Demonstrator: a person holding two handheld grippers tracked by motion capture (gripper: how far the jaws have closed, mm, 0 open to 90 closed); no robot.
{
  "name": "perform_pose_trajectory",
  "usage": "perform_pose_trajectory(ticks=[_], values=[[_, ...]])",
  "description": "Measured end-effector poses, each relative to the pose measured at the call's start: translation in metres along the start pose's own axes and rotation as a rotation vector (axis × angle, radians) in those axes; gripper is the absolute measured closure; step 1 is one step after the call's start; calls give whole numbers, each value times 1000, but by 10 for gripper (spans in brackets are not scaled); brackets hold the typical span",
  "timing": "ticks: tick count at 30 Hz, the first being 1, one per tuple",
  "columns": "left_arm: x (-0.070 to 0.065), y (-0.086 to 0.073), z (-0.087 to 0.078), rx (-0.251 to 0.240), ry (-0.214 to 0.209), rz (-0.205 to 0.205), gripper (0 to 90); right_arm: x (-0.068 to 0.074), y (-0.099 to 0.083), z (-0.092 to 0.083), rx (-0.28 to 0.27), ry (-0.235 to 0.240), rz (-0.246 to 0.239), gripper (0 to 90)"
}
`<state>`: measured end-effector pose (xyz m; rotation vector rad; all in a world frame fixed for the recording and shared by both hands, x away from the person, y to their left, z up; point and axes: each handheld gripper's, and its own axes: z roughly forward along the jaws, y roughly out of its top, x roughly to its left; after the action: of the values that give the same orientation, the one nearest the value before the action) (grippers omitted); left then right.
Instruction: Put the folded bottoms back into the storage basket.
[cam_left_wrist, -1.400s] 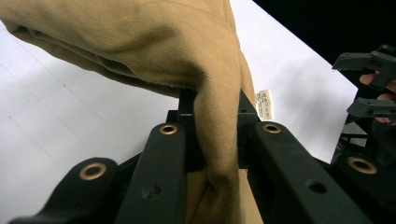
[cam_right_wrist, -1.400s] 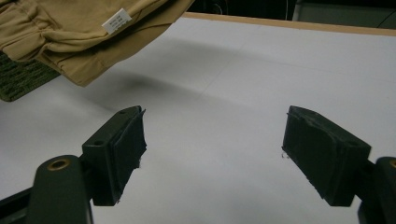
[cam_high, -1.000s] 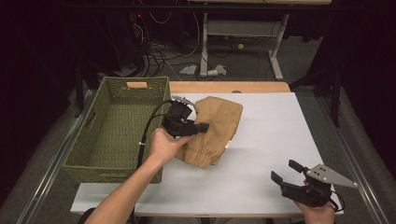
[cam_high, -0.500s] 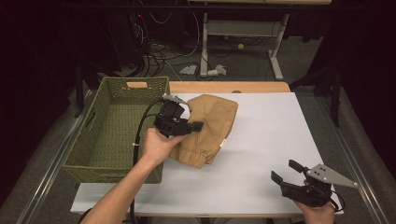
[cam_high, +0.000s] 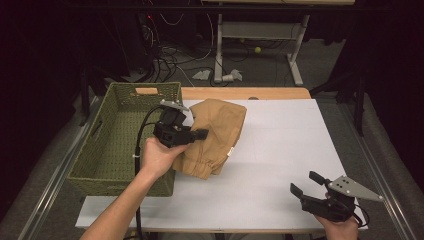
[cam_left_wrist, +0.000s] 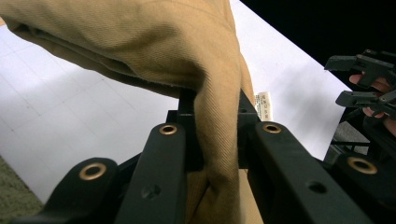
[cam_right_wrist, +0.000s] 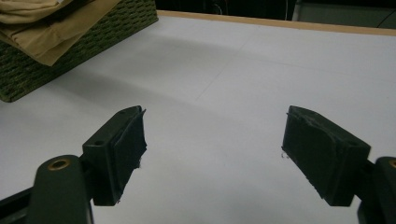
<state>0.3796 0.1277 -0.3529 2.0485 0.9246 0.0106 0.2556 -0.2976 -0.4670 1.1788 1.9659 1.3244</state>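
Tan cloth (cam_left_wrist: 140, 42) between left gripper (cam_left_wrist: 212, 140) fingers (cam_left_wrist: 163, 158)

A small white tag (cam_left_wrist: 263, 105) hangs on the tan cloth (cam_left_wrist: 154, 46), but its print is too tiny to read.

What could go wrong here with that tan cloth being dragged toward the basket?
The left gripper pinches just one fold of the tan cloth, so it might slip free. The rest trails on the table and could snag on the basket rim. The right gripper sits open, far off, unable to help.
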Motion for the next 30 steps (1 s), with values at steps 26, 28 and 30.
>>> perform_pose_trajectory(ticks=[26,28,30], values=[[17,-13,-39,-53,17,-48,776,0,0,0,-3,-6,1,223],[18,-14,-41,-54,18,-52,776,0,0,0,-3,-6,1,224],[19,-16,-43,-54,19,-55,776,0,0,0,-3,-6,1,223]])
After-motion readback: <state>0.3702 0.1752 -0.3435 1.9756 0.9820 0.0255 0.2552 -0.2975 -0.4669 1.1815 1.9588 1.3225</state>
